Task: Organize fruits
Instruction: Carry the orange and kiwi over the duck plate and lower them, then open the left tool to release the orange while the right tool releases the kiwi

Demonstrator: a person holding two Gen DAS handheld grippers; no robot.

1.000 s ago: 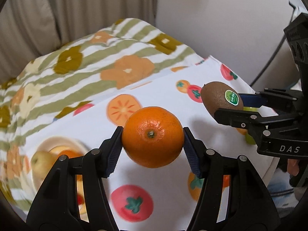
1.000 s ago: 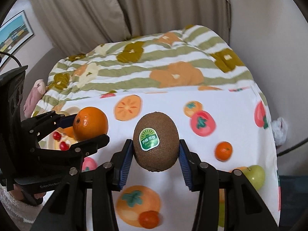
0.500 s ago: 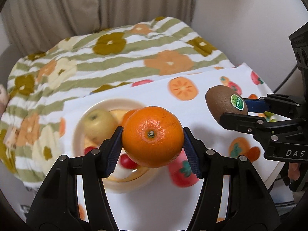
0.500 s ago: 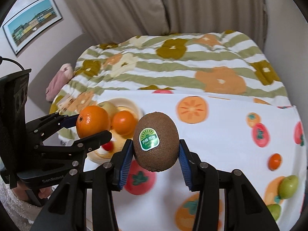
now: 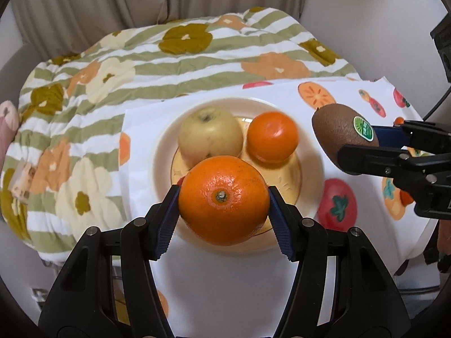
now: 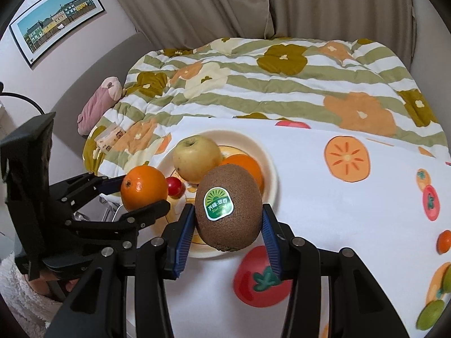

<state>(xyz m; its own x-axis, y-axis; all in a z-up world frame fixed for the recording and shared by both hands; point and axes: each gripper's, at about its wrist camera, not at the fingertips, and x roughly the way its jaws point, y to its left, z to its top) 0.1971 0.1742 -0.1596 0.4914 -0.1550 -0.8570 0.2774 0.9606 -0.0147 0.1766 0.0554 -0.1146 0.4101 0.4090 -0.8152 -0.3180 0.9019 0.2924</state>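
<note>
The left gripper [image 5: 224, 200] pinches an orange [image 5: 224, 200] above the plate's [image 5: 313, 152] near rim. The right gripper [image 6: 228, 211] clamps a kiwi [image 6: 228, 211] just beside it, over open cloth [image 6: 338, 211].

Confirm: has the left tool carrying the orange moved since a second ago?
Yes. The left tool, shut on the orange, has swung from over the fruit-print cloth to above the plate.

left gripper [image 5: 224, 200]: angled down, blue pads clamped on both sides of an orange [image 5: 223, 200]
right gripper [image 6: 228, 211]: also tipped down, jaws narrower, pinching a kiwi [image 6: 229, 208]
spacing: side by side, not touching
</note>
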